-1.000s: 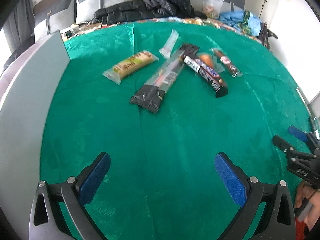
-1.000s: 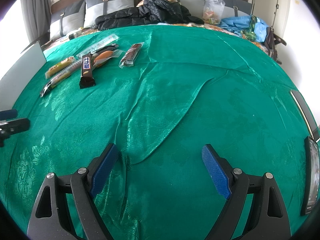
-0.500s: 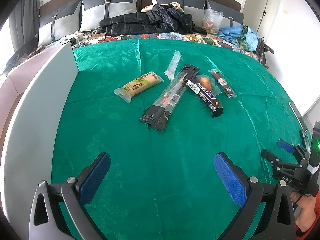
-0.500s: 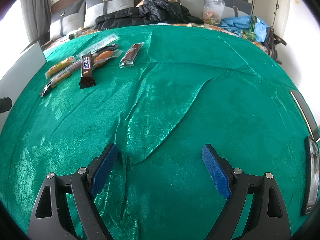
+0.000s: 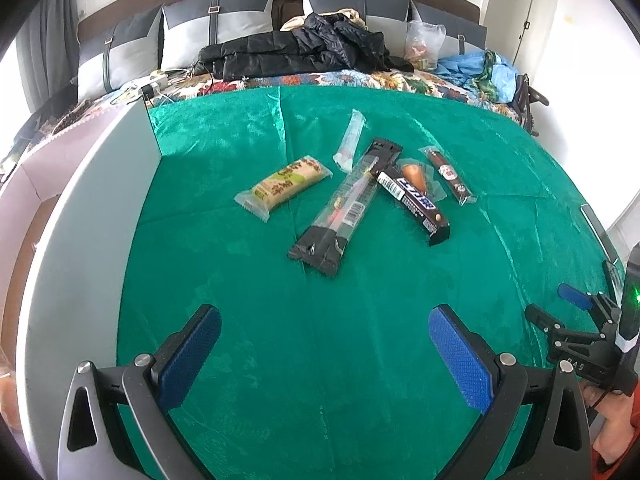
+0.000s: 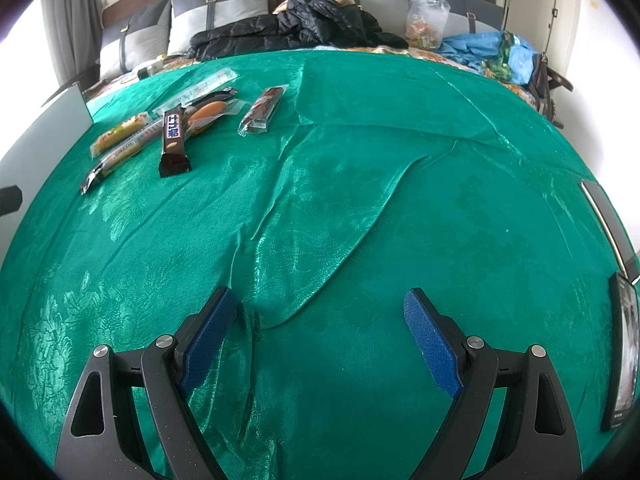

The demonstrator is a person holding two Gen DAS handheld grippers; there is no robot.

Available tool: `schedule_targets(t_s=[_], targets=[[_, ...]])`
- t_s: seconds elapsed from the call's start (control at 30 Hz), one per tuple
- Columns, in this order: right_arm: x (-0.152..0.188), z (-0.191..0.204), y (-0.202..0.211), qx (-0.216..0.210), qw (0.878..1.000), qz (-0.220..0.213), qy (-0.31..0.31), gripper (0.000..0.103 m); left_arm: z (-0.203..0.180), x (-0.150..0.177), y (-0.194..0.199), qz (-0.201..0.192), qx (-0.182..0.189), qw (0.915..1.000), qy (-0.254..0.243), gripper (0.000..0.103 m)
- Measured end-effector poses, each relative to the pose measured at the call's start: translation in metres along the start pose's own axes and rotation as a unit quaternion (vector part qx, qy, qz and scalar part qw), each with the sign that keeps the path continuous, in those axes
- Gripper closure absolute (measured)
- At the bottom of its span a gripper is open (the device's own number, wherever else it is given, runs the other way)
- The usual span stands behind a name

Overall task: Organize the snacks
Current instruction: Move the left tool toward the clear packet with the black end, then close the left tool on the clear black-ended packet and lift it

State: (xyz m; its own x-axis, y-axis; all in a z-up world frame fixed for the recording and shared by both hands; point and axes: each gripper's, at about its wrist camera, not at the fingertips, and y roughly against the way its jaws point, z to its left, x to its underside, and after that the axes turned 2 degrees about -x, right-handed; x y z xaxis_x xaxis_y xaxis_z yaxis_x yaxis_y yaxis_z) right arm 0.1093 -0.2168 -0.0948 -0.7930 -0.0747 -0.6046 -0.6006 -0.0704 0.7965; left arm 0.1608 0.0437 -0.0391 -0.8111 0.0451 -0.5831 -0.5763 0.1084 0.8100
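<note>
The left gripper (image 5: 324,344) has 2 black fingers faced with blue textured pads (image 5: 460,356), each joined by silver screws to black triangular struts with cut-outs. The right gripper (image 6: 320,332) is built alike; its body carries a green light, white lettering, and an orange-red sleeve (image 5: 624,440) behind.

Six wrapped snacks (image 5: 362,194) cluster mid-bed on the shiny green cloth (image 5: 320,340); blue-padded left tongs (image 5: 324,344) hover spread and empty; grey board (image 5: 80,232) along the left edge.

Snacks (image 5: 352,196) lie clustered on the cloth (image 5: 320,340) (some overlapping); a box (image 5: 80,208) stands left.
</note>
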Motion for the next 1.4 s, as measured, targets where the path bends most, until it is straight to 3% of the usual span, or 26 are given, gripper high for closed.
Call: schedule_targets(t_s=[0.2, 0.47, 0.53, 0.67, 0.73, 0.93, 1.03, 1.07, 1.17, 1.4], targets=[[0.0, 0.0, 0.0, 0.0, 1.0, 0.0, 0.0, 0.015, 0.009, -0.008, -0.004, 0.008, 0.0, 0.9999, 0.006, 0.0], [0.0, 0.0, 0.0, 0.0, 1.0, 0.0, 0.0, 0.015, 0.038, -0.046, -0.024, 0.032, 0.009, 0.9991, 0.025, 0.001], [0.0, 0.0, 0.0, 0.0, 1.0, 0.0, 0.0, 0.015, 0.028, -0.054, -0.032, 0.036, 0.006, 0.9993, -0.008, 0.005], [0.0, 0.0, 0.0, 0.0, 1.0, 0.0, 0.0, 0.015, -0.007, -0.065, -0.062, 0.068, 0.022, 0.9933, -0.091, 0.024], [0.0, 0.0, 0.0, 0.0, 1.0, 0.0, 0.0, 0.015, -0.02, -0.07, -0.079, 0.077, 0.022, 0.9906, -0.111, 0.026], [0.001, 0.0, 0.0, -0.001, 1.0, 0.0, 0.0, 0.014, -0.029, -0.079, -0.128, 0.099, 0.007, 0.9916, -0.082, 0.036], [0.001, 0.0, 0.0, -0.001, 1.0, 0.0, 0.0, 0.014, -0.033, -0.078, -0.129, 0.083, 0.009, 0.9926, -0.088, 0.056], [0.001, 0.0, 0.0, -0.001, 1.0, 0.0, 0.0, 0.014, -0.034, -0.078, -0.128, 0.082, 0.009, 0.9927, -0.088, 0.069], [0.001, 0.0, 0.001, -0.001, 1.0, 0.0, 0.0, 0.014, -0.032, -0.071, -0.119, 0.079, 0.006, 0.9937, -0.079, 0.081], [0.001, 0.0, 0.001, -0.001, 1.0, 0.0, 0.0, 0.014, -0.018, 0.0, -0.058, 0.073, -0.013, 0.9963, -0.043, 0.082]])
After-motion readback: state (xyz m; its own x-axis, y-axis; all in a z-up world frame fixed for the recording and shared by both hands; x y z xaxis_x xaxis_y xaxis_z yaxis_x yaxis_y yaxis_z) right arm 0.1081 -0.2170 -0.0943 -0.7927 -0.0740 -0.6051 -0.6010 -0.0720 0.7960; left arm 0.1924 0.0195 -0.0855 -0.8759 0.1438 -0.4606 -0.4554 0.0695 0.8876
